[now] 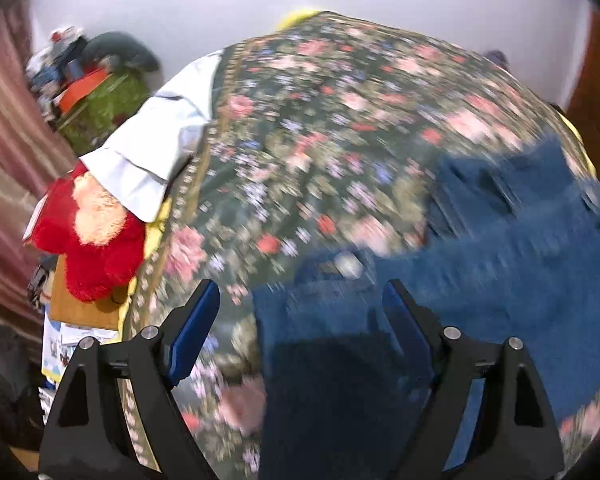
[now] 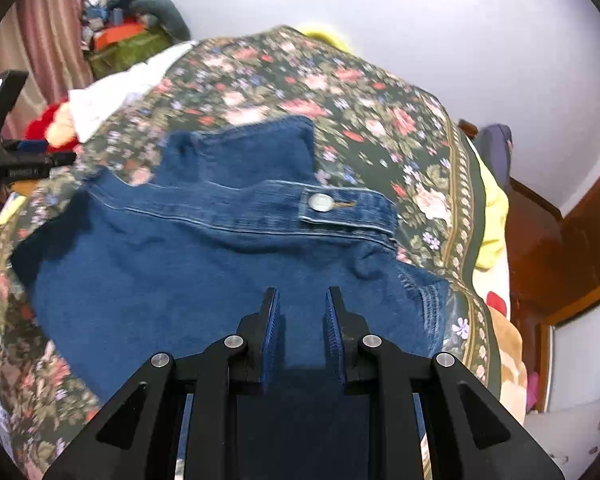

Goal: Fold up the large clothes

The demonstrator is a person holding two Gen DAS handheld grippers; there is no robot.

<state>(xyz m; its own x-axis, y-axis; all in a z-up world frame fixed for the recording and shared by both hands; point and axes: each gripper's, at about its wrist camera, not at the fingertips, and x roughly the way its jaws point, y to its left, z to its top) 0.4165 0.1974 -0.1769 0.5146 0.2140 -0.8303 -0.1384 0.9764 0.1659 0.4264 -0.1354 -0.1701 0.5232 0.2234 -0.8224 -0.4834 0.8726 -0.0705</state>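
Two grippers are held low over the bed, and neither is closed on anything. Nearest in the right wrist view, the right gripper [image 2: 302, 300] is seen with its jaws a little apart and nothing between them, hovering over the blue denim garment [image 2: 188, 272]. In the left wrist view, the left gripper [image 1: 300, 300] is shown with its jaws spread wide, above the garment's near edge where denim meets the floral bedspread [image 1: 320, 120]; that view is blurred, so contact cannot be judged. The denim is laid out across the bedspread, its buttoned tab with a metal button [image 2: 320, 202] lying just beyond the right gripper, and a flap is turned up farther back. The step in hand is judged to be an early one: the garment looks spread but not yet folded, and edges are being approached. Next, a hem or corner would need to be pinched on each side and carried over evenly. Farther off, a red plush toy [image 1: 88, 240] and a white cloth [image 1: 152, 148] are seen at the bed's far left edge.
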